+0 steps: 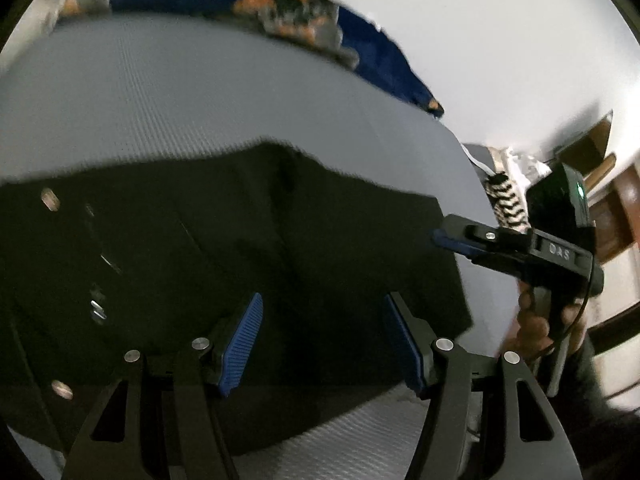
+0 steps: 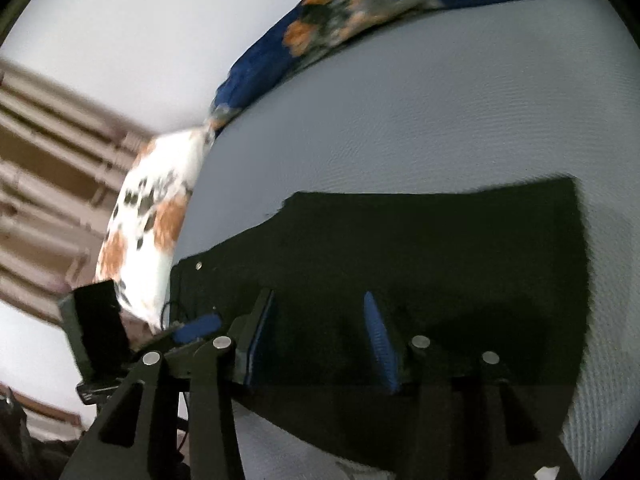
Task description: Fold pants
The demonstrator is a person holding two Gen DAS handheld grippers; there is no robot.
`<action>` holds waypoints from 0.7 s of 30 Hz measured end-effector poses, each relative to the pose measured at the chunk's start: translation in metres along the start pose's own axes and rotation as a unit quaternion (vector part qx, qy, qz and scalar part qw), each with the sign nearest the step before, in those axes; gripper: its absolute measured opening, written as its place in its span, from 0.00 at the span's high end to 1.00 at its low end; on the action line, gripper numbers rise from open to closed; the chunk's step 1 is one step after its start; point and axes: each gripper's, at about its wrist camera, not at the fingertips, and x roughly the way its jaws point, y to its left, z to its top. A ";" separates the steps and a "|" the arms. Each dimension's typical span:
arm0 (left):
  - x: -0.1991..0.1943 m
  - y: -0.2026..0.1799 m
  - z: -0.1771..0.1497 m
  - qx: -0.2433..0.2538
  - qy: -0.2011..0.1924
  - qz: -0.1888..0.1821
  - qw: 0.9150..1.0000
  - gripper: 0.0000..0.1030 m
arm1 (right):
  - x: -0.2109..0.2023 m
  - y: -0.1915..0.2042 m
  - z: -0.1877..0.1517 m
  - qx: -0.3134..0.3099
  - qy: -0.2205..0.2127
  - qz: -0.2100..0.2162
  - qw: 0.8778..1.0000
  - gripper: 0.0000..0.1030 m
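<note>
Black pants (image 1: 248, 248) lie flat on a pale grey mattress (image 1: 200, 96), with metal buttons toward the left in the left wrist view. My left gripper (image 1: 322, 320) is open above the pants, holding nothing. My right gripper (image 2: 320, 320) is open above the same pants (image 2: 420, 248), holding nothing. The right gripper also shows in the left wrist view (image 1: 448, 238) at the pants' right edge, held by a hand. The left gripper's blue fingertip (image 2: 198, 327) shows at the lower left of the right wrist view.
A blue flowered blanket (image 1: 372, 52) lies along the far edge of the mattress. A white pillow with orange and dark spots (image 2: 152, 216) sits at the mattress side. Wooden furniture (image 1: 612, 216) stands beyond the bed.
</note>
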 end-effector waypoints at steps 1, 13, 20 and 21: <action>0.007 0.002 -0.001 -0.017 0.019 -0.011 1.000 0.39 | -0.007 -0.006 -0.004 0.009 -0.009 -0.004 1.000 0.56; 0.045 0.008 -0.018 -0.106 0.093 -0.025 0.990 0.42 | -0.026 -0.035 -0.022 0.065 -0.046 0.008 0.997 0.54; 0.052 0.003 -0.023 -0.101 0.113 0.002 0.988 0.84 | -0.018 -0.034 -0.026 0.058 -0.035 -0.017 0.998 0.54; 0.052 0.002 -0.024 -0.097 0.108 0.003 0.989 0.88 | -0.017 -0.034 -0.026 0.056 -0.035 -0.026 0.997 0.54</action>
